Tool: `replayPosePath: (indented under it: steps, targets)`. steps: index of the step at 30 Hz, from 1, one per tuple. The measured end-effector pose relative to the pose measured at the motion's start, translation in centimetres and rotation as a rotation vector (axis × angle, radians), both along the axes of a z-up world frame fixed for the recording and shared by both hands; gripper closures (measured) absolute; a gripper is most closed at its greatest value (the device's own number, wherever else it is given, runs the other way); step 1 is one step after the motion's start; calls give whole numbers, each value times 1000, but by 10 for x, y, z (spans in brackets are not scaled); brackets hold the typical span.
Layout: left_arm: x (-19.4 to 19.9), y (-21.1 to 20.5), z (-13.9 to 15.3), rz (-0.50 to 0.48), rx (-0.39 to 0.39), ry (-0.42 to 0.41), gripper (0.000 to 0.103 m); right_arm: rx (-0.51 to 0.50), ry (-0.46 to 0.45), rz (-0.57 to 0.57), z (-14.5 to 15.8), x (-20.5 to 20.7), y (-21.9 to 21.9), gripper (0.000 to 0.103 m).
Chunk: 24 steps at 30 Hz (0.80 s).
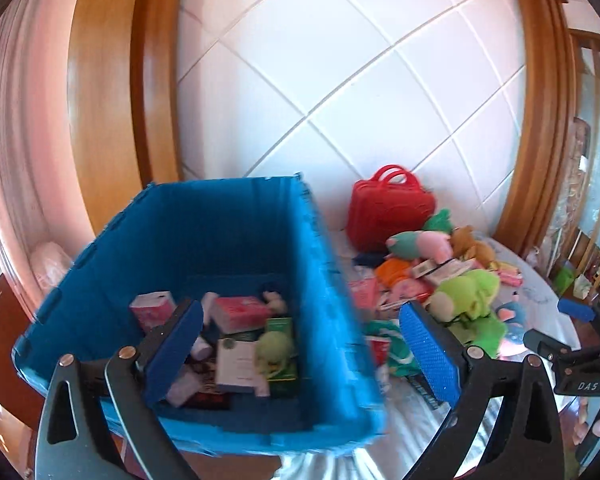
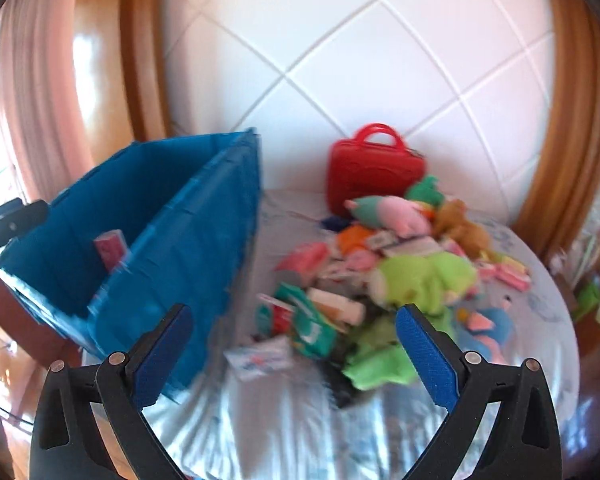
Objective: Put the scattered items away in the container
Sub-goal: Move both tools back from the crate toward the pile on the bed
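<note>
A blue plastic crate stands on the bed at the left and holds several boxes and a small green plush. My left gripper is open and empty, spread over the crate's right wall. A heap of scattered items lies to the right: a green plush, a pink and teal plush, a brown bear, packets and boxes. My right gripper is open and empty, above a white packet at the near edge of the heap. The crate also shows in the right wrist view.
A red carry case stands at the back against the white quilted headboard. The bed has a pale shiny sheet. Wooden frames stand on both sides. The right gripper shows at the right edge of the left wrist view.
</note>
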State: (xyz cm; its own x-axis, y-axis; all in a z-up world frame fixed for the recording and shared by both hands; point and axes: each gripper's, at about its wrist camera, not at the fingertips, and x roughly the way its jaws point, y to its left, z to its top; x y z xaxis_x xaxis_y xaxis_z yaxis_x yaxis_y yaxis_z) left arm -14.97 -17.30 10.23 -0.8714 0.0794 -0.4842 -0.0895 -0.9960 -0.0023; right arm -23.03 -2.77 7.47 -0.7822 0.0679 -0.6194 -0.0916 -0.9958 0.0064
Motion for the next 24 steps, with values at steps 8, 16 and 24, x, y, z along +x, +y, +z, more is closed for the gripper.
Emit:
replayPosePath:
  steps: [8, 16, 24]
  targets:
    - [17, 103, -43, -123, 19, -76, 3, -83, -85, -93, -56, 46, 100, 0]
    - [-24, 148, -131, -165, -17, -243, 3, -188, -173, -94, -121, 36, 123, 0]
    - [-82, 156, -229, -205, -73, -399, 18, -196, -281, -126, -194, -13, 116, 2]
